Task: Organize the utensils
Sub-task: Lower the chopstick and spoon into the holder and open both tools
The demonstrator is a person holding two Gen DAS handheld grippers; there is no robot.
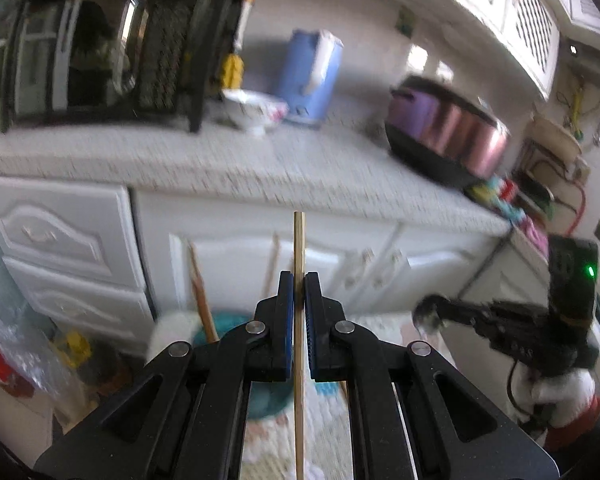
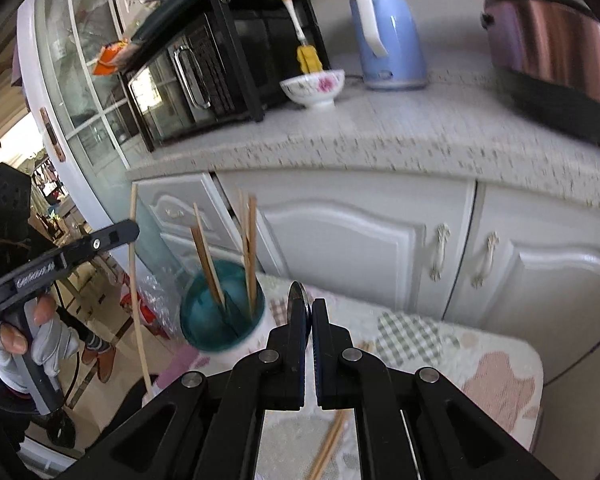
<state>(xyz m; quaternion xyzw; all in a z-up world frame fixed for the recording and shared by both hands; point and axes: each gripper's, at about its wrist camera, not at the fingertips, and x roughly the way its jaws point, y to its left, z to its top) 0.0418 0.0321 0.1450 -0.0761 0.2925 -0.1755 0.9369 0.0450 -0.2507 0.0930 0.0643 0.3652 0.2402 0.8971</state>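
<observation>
The left hand-held gripper [image 1: 299, 292] is clamped on one bamboo chopstick [image 1: 299, 240], upright between the pads. The right hand-held gripper [image 2: 309, 312] is clamped on a metal spoon [image 2: 298, 294]. The chopstick looks light, stiff and thin, so a hold near the middle seems safest. Beyond stands the teal holder [image 2: 220, 316] with more chopsticks, on the quilted tabletop [image 2: 420, 336]

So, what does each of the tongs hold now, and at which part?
The left tongs pinch a chopstick partway along its length. The right tongs clamp a metal utensil edge-on; which part cannot be told.
</observation>
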